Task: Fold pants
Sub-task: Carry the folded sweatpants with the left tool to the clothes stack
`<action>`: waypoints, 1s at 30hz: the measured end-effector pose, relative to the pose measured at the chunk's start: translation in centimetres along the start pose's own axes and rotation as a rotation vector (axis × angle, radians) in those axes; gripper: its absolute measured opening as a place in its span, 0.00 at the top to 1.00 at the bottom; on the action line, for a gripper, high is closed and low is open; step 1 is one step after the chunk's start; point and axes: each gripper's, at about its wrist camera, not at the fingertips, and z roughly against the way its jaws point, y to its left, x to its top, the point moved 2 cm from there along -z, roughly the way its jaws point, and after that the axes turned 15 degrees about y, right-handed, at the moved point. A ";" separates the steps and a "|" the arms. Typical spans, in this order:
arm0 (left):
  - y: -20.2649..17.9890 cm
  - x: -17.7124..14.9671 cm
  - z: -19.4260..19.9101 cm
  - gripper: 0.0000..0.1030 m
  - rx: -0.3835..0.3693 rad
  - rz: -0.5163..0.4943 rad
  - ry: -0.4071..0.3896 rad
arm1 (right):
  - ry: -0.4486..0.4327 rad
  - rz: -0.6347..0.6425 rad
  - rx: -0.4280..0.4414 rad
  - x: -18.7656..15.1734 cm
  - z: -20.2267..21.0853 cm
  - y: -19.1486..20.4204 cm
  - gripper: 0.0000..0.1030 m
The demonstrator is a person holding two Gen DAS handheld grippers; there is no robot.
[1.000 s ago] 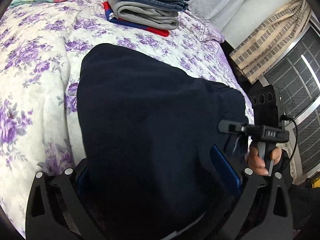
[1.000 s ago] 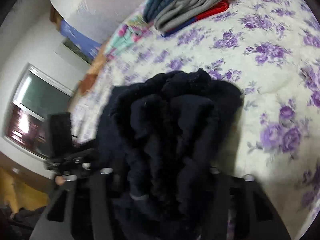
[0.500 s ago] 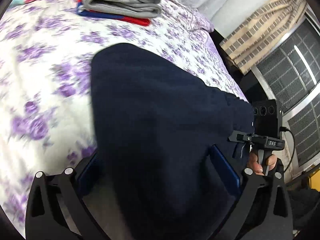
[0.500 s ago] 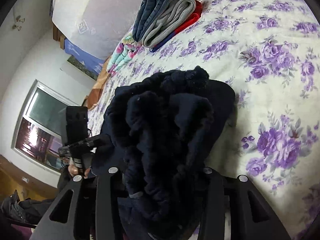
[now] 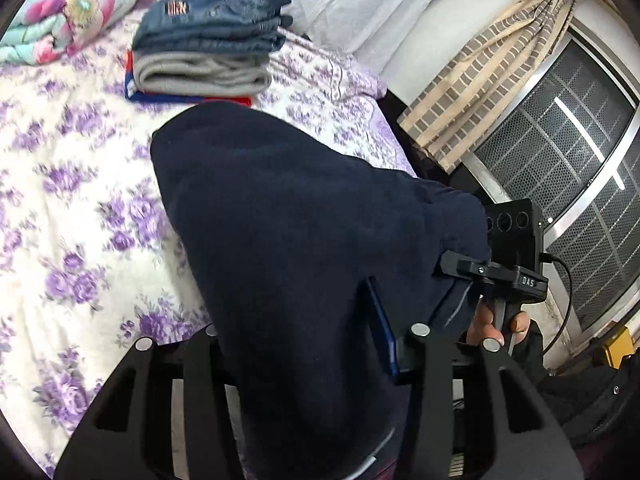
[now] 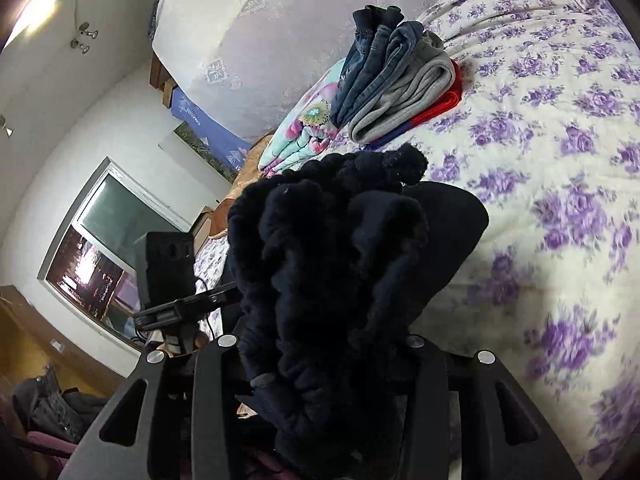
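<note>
Evidently a carry toward the pile was under way — notes by label:

Step in hand: both tools held the folded navy pants (image 5: 288, 248) up over the floral bedspread (image 5: 72, 216), and the likely aim was the stack of folded clothes (image 5: 208, 56) near the headboard.

Doing it well: the two grips ought to have travelled level and together, so the fold stayed square; lowering the far edge first onto the stack would have kept the layers from sliding apart.

Left gripper (image 5: 304, 344): pinching one end of the pants, smooth cloth filling the gap between its fingers and spreading forward from them.

Right gripper (image 6: 316, 344): pressed onto the bunched layered edge of the same garment, thick folds bulging up out of the jaws.

Pants relative to tools: spanning between the two — the right gripper showed at the far side of the cloth in the left view.

Pants relative to stack: short of it, with bare bedspread between in the right view.

Risk: the bunched end looked bulky and might have slipped.
</note>
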 end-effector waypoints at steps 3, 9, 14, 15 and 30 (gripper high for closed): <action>0.3 1.4 0.7 0.57 0.011 0.019 -0.014 | 0.017 -0.006 0.003 2.0 -0.5 0.3 0.60; -0.6 11.6 5.4 0.54 0.068 -0.018 -0.109 | -0.042 0.170 -0.132 13.6 1.9 6.4 0.60; -1.0 25.1 10.3 0.39 0.191 -0.091 -0.238 | -0.141 0.264 -0.287 27.9 3.3 11.0 0.60; -0.2 27.1 10.6 0.39 0.205 -0.082 -0.251 | -0.153 0.279 -0.325 30.5 2.8 11.3 0.59; 19.0 37.9 1.2 0.19 0.155 0.304 -0.159 | -0.402 0.260 -0.874 40.2 -5.2 2.9 0.08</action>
